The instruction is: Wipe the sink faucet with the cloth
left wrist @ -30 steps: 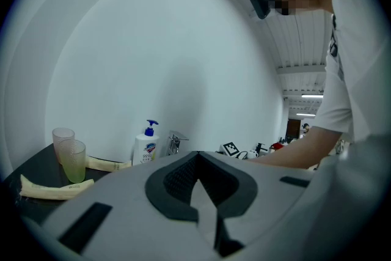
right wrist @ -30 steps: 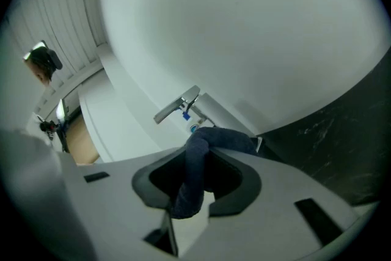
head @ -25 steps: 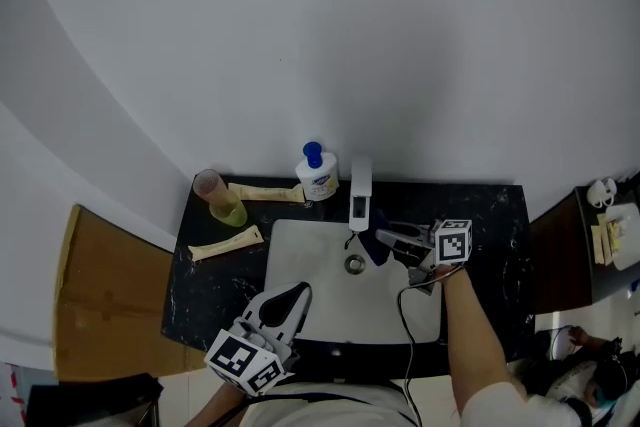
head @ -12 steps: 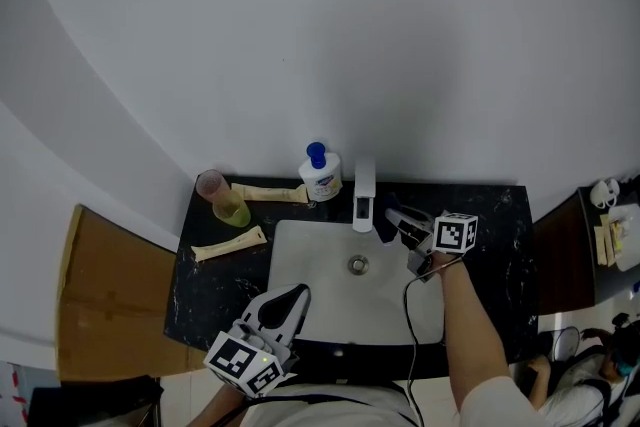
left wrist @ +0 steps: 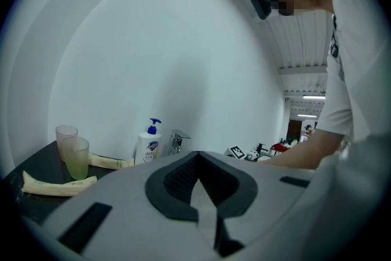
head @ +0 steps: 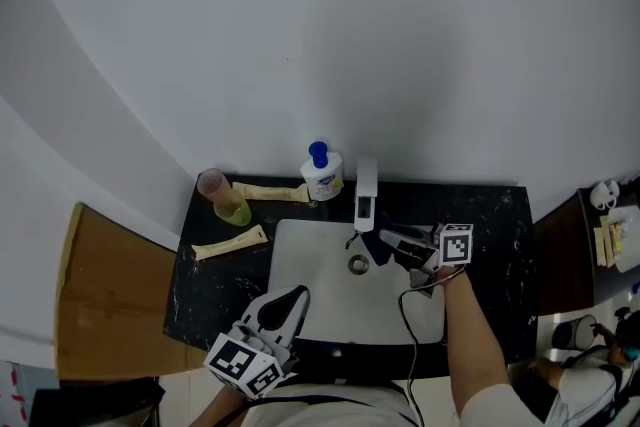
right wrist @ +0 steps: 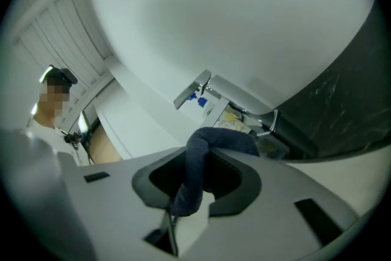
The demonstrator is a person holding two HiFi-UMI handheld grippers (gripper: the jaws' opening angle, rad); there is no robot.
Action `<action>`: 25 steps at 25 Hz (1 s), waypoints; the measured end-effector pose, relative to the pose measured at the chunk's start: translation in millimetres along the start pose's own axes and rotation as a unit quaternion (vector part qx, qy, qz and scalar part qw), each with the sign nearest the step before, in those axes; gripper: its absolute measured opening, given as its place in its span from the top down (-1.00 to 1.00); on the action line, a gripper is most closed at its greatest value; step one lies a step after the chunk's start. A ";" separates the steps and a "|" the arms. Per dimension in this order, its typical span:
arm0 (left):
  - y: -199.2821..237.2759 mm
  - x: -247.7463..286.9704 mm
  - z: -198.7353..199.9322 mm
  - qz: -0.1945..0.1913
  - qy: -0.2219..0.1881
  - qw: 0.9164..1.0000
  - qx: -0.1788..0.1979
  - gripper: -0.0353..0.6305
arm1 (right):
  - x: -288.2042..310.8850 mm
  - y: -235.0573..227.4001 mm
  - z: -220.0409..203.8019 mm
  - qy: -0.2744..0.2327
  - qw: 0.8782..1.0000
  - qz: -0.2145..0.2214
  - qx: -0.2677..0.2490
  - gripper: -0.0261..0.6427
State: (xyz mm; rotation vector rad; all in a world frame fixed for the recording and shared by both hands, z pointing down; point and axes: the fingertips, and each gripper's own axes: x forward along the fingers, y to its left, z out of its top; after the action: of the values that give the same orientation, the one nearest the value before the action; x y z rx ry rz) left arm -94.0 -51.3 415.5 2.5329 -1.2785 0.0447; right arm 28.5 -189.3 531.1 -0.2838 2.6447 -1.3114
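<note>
Two grippers are at the sink (head: 300, 265), but only one is working. The right gripper (head: 388, 241) reaches roughly level across the basin toward the faucet (head: 365, 192), its jaws clenched on a dark blue cloth (right wrist: 199, 171). In the right gripper view a twisted fold of the cloth runs up from between the pads and flops over the jaw tips on the faucet's side. Holding it by one bunched end probably leaves a loose lobe out front, so that soft fabric rather than hard plastic meets the metal. From the head view that lobe hangs just in front of and below the faucet's spout, above the drain (head: 357, 264). Whether it actually touches the spout I cannot tell.

The left gripper (head: 293, 295) sits well back from the faucet at the sink's near edge, with its jaws closed together on nothing. It looks parked out of the way, since wiping needs only one hand.

A soap bottle (head: 322, 175) stands just left of the faucet. Two cups (head: 222, 198) and two pale tubes (head: 226, 243) lie farther left of it on the black table (head: 490, 215). The approach from the faucet's right, where the cloth is, has nothing in the way.
</note>
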 end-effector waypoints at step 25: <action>-2.8 6.7 -4.3 -0.004 0.007 1.000 0.000 0.89 | 2.7 3.6 0.2 0.029 0.999 0.033 0.021 0.61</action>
State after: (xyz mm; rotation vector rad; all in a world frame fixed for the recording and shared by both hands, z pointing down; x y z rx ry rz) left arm -87.3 -53.8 420.0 2.5329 -1.2633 0.0597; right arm 25.6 -188.0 527.9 -0.1540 2.6444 -1.3729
